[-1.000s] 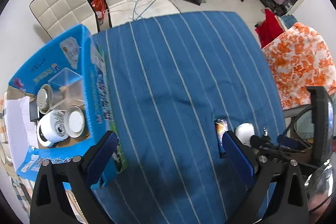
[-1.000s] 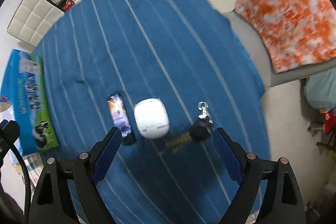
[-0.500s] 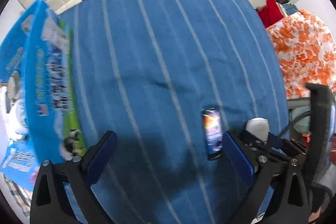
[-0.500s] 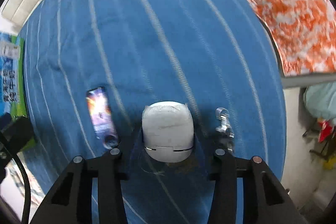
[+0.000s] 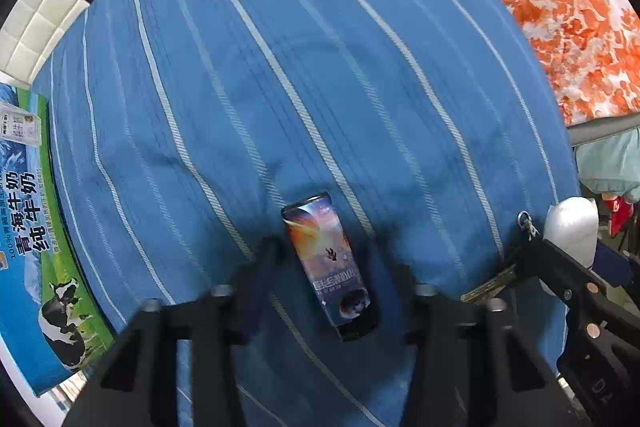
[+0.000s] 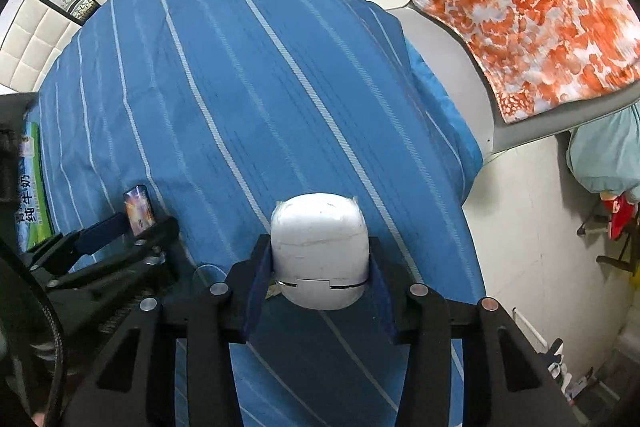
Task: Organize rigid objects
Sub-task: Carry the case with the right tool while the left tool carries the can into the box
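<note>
So the count: one white rounded case (image 6: 319,251), one slim printed box (image 5: 327,261), one key (image 5: 486,285) with one metal clip (image 5: 526,223), one milk carton box (image 5: 30,239), two grippers, two white chairs.

Between the right gripper (image 6: 320,267) pads, a white case (image 6: 319,247) is showing smooth, faintly scuffed plastic. Ahead of the left gripper (image 5: 326,269), a glossy printed box (image 5: 329,261) is lying on matt woven striped cloth (image 5: 280,67).
</note>
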The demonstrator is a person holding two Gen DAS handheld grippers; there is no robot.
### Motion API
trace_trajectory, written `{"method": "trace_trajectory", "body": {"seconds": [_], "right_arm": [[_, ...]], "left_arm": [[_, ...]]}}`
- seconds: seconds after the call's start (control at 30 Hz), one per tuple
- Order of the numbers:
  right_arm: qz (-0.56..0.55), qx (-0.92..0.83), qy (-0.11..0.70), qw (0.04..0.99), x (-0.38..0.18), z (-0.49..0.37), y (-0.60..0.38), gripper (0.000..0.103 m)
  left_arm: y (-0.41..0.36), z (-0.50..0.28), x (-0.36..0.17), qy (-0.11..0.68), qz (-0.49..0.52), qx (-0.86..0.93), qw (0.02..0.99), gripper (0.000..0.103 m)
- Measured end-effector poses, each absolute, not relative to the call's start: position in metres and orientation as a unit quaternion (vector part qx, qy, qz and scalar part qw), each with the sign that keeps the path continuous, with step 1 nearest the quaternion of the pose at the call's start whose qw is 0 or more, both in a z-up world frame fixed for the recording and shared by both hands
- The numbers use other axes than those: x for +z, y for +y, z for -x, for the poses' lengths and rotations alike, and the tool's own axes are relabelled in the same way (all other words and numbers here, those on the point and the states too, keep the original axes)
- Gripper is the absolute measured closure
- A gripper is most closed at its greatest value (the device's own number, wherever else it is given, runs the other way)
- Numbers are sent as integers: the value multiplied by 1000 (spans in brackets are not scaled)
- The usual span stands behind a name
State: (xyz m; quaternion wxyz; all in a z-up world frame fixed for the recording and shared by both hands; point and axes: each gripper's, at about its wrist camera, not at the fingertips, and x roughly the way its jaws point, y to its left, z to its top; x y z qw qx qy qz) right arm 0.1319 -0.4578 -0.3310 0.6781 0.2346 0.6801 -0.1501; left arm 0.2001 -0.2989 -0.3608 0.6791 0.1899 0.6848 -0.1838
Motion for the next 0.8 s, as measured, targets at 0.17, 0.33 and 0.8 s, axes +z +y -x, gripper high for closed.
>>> {"method": "trace_trajectory", "body": {"seconds": [0.17,0.33,0.8], "right_arm": [[-236,-136,672,689,-312,-135,-445,54],[-222,-112,659,710,-284,-141,-429,54],[-181,-7,613,769,-166,-166,-312,55]], "left_arm": [[-270,-200,-360,696,-166,-173,677,81],[-235,-193,-339,688,-142,-162,693,81],[-101,-177,-180,559,-82,-129,815,81]]}}
